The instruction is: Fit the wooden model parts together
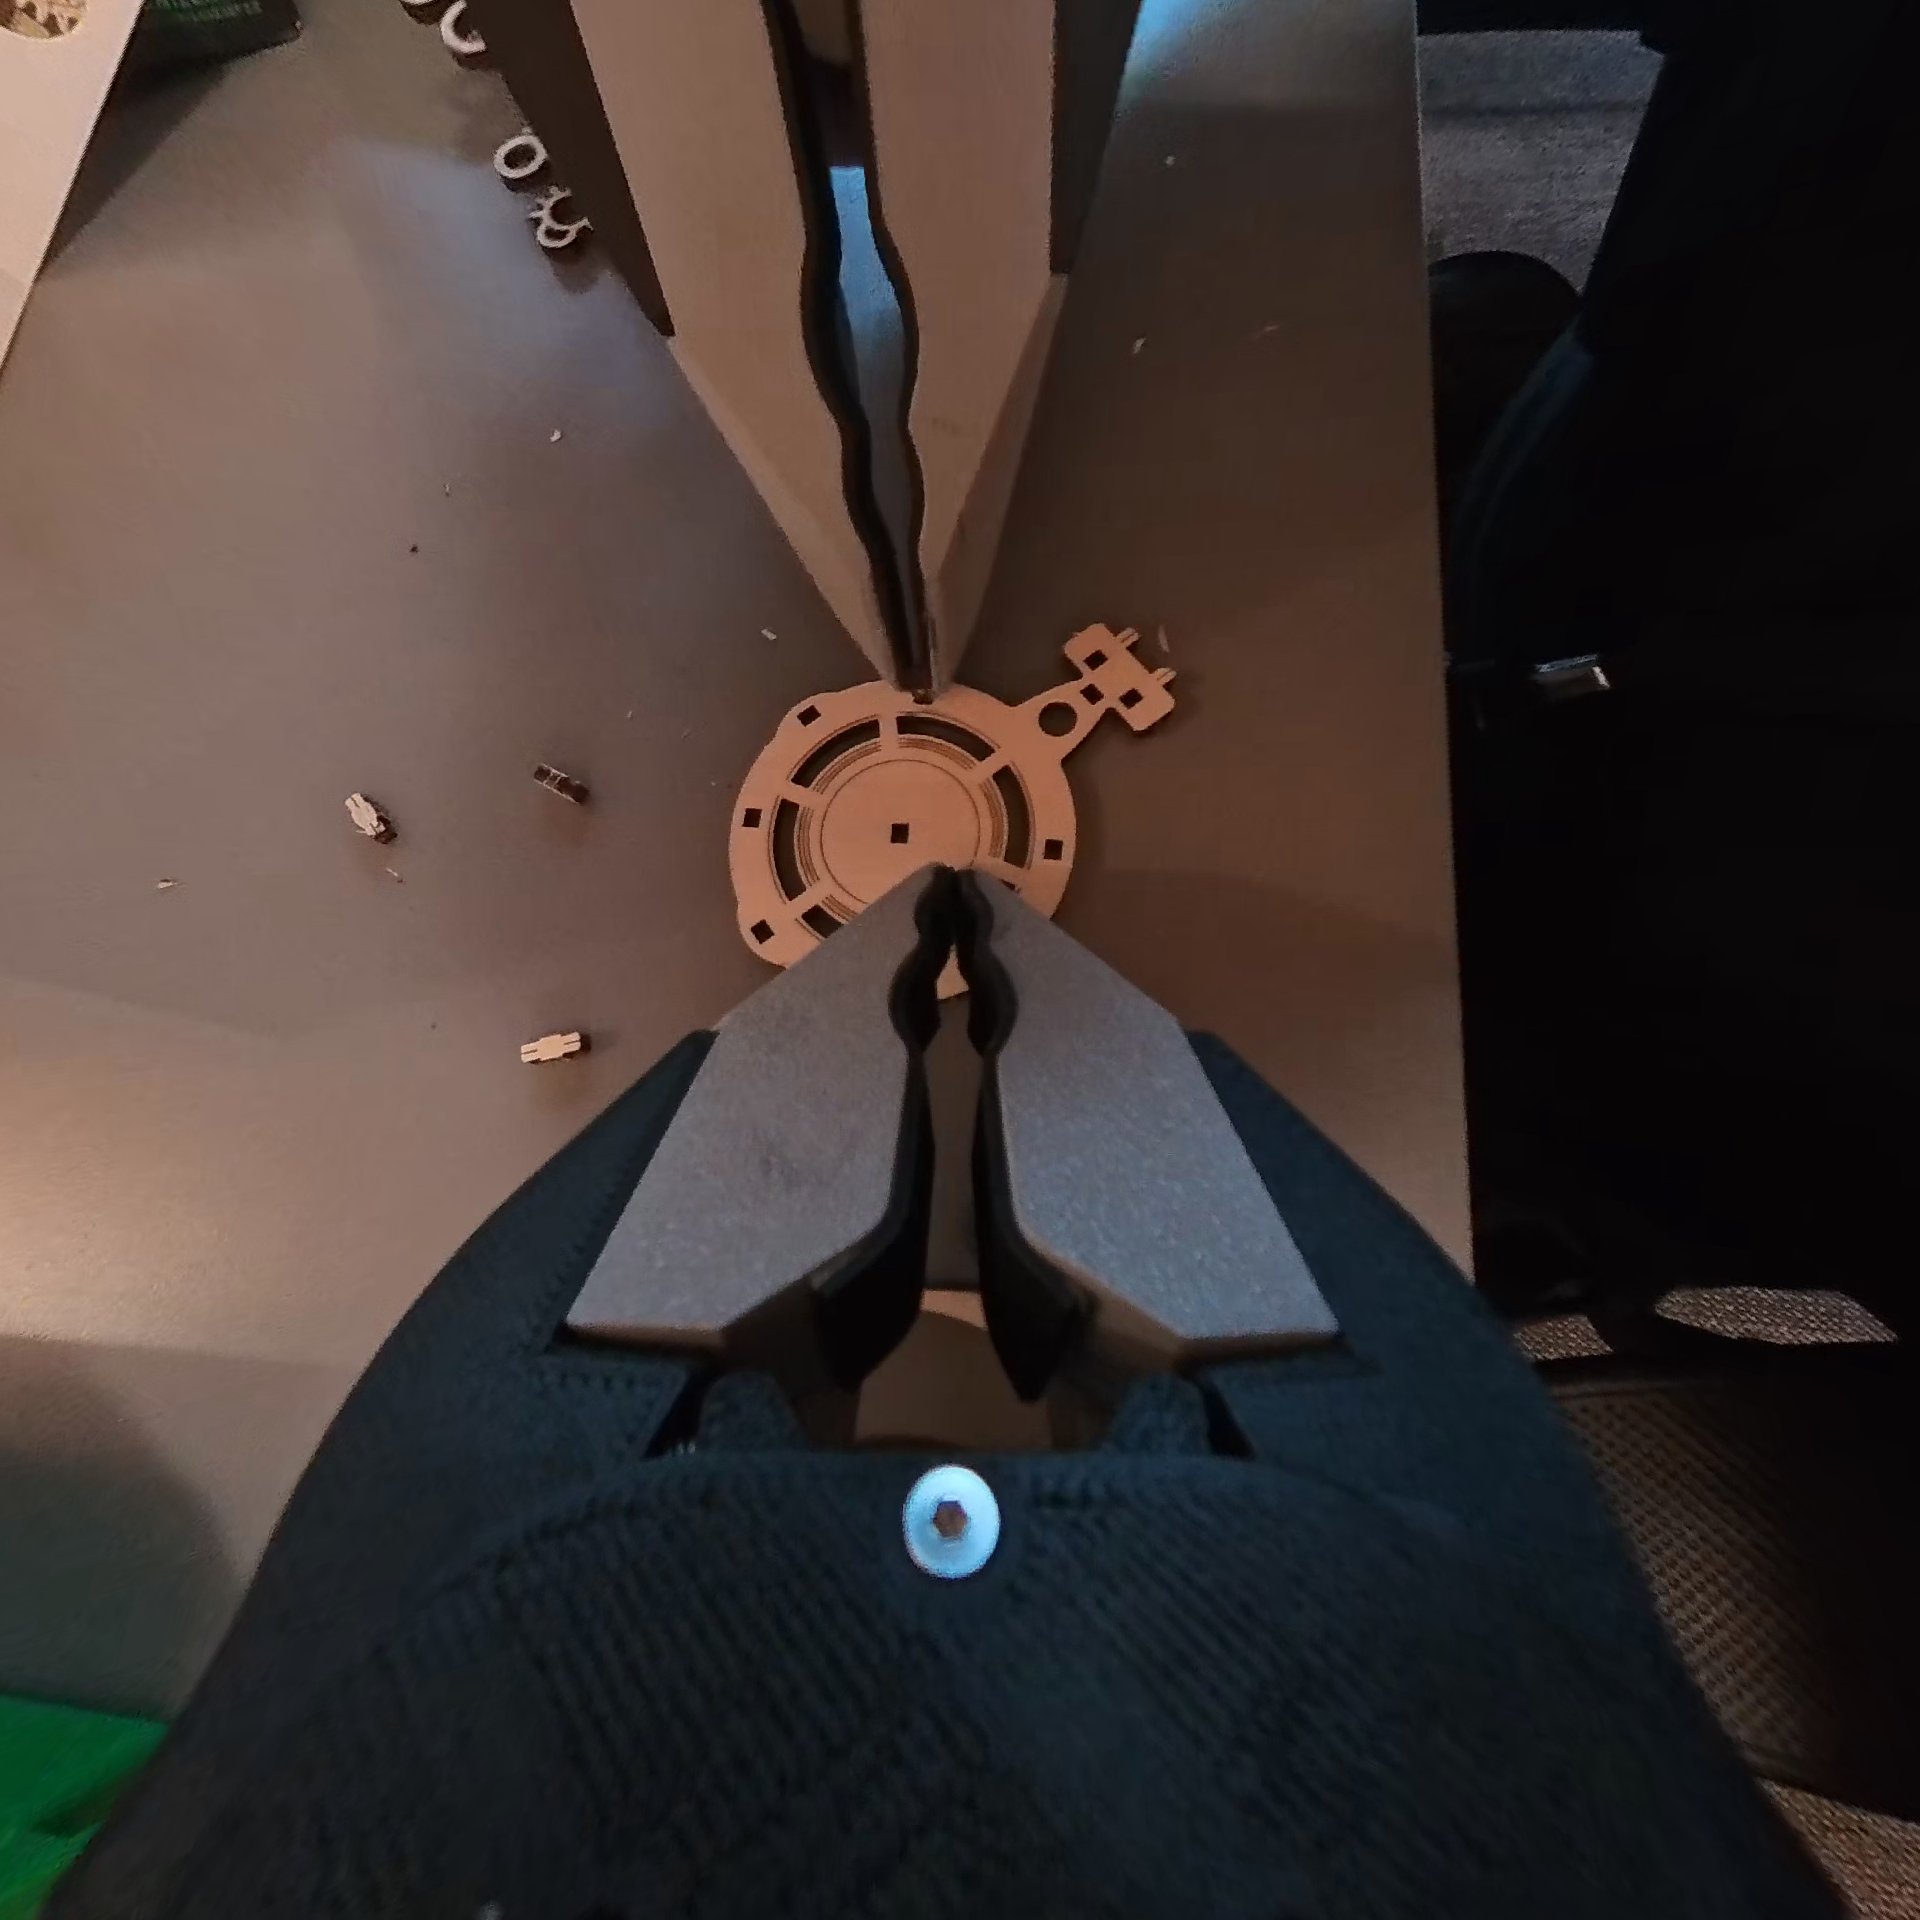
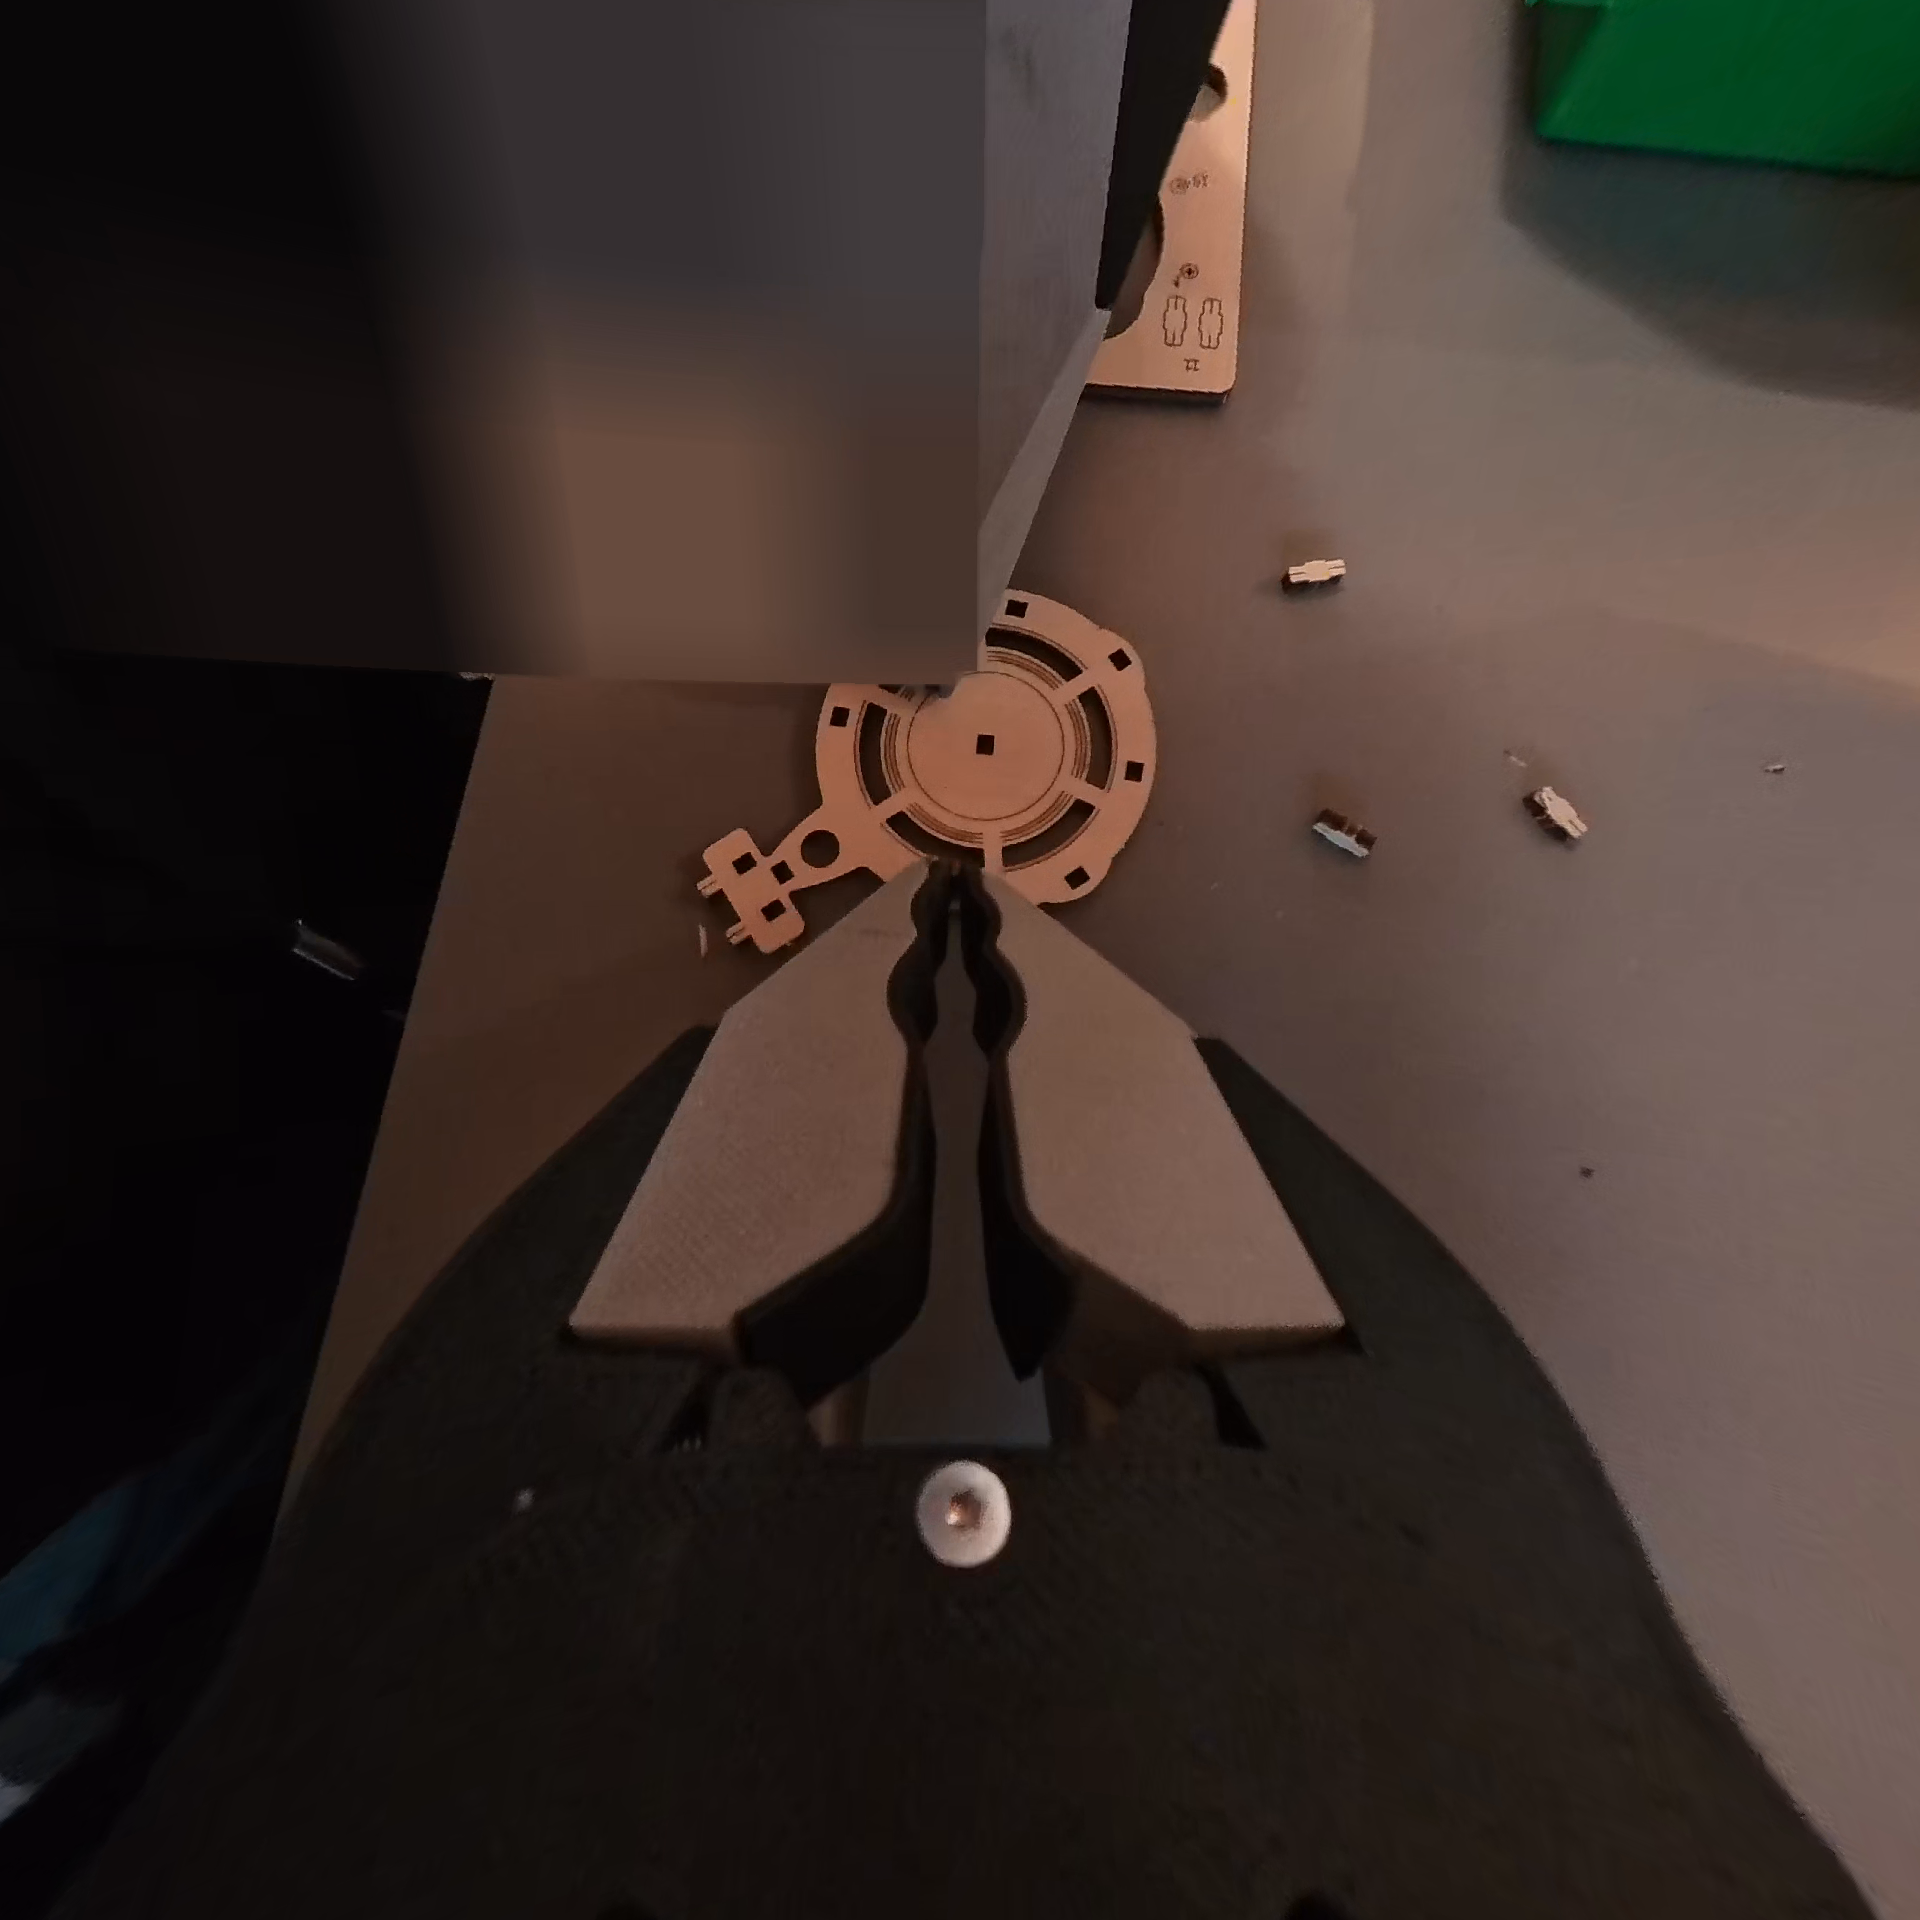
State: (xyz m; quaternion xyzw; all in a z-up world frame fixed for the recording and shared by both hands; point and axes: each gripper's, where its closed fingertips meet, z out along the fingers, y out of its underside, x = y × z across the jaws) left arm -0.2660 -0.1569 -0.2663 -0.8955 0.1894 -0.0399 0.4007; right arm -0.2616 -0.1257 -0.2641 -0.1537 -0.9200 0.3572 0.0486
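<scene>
Nearest us, the left gripper (image 1: 951,878) has its jaws pinched together, tip over the near rim of the round wooden plate (image 1: 899,831). The plate lies flat close to the desk (image 1: 312,623) edge, its tabbed handle (image 1: 1117,686) pointing away toward that edge. Beyond, the right gripper (image 1: 920,675) comes in from the opposite side, jaws closed, seemingly on a tiny piece we can't make out. Farther off lie three small connectors (image 1: 556,1046).
</scene>
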